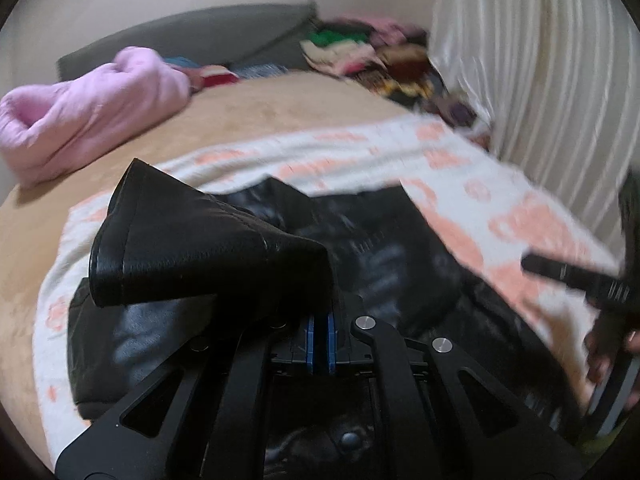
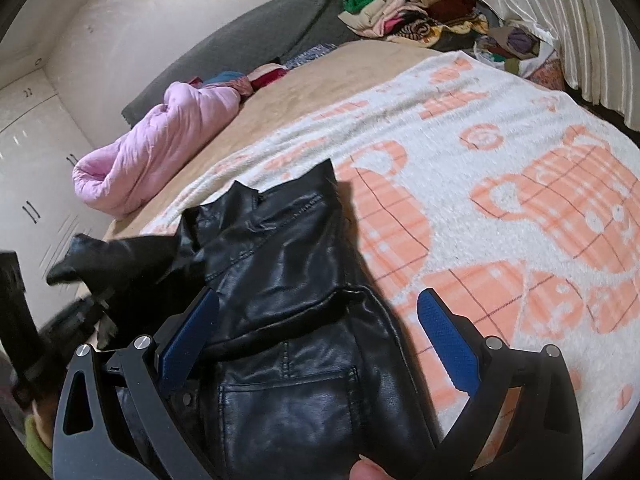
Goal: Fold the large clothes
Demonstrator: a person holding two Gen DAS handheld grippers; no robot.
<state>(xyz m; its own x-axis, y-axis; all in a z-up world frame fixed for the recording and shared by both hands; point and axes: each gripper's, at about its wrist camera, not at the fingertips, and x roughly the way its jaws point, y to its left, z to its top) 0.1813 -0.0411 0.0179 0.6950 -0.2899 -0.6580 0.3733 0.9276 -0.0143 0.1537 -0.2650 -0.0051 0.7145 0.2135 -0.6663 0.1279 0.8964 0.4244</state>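
Observation:
A black leather jacket (image 2: pixel 288 280) lies partly folded on a white and orange patterned blanket (image 2: pixel 500 160) on the bed. My left gripper (image 1: pixel 322 344) is shut, its blue pads pinching a black sleeve (image 1: pixel 200 248) of the jacket that sticks up and to the left above the rest of the jacket (image 1: pixel 400 248). In the right wrist view that lifted sleeve (image 2: pixel 112 260) shows at the left. My right gripper (image 2: pixel 320 344) hovers open over the jacket's lower body, with its blue pads (image 2: pixel 452 348) wide apart and gripping nothing. Its dark finger (image 1: pixel 576 276) shows at the right edge of the left wrist view.
A rolled pink quilt (image 2: pixel 160 148) lies at the bed's far left on a tan sheet (image 2: pixel 320 76). A heap of mixed clothes (image 2: pixel 420 12) sits at the far end by a white curtain (image 2: pixel 560 12). A grey headboard cushion (image 2: pixel 260 36) runs behind.

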